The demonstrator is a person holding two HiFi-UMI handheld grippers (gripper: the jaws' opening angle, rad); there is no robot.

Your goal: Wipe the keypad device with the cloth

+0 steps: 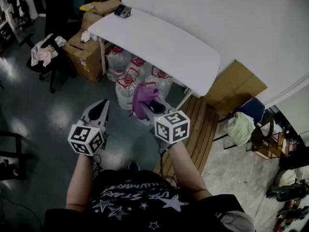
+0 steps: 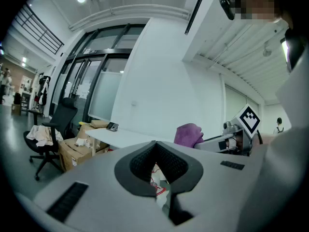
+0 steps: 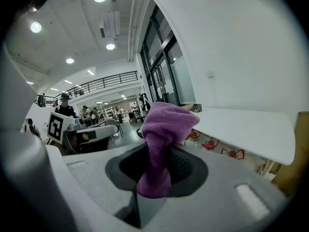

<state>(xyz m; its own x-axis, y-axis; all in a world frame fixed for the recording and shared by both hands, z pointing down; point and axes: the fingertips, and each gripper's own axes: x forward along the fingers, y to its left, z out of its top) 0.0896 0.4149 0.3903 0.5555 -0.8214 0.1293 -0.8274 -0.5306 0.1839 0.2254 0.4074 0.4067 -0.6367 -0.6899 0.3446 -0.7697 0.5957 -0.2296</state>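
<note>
The right gripper (image 3: 153, 153) is pressed shut on a purple cloth (image 3: 166, 124), which sticks up out of it. The left gripper (image 2: 155, 149) is pressed together and holds nothing. Both hang in the air over the floor, well apart from the white desk (image 1: 164, 42). The keypad (image 1: 122, 11) sits on the desk's far corner. Its keys are too small to read. Water jugs (image 1: 128, 88) stand under the desk, and boxes (image 1: 84, 54) and a chair (image 1: 46, 57) stand beside it.

Keypad device (image 1: 122, 11) on white table (image 1: 159, 45)
</note>
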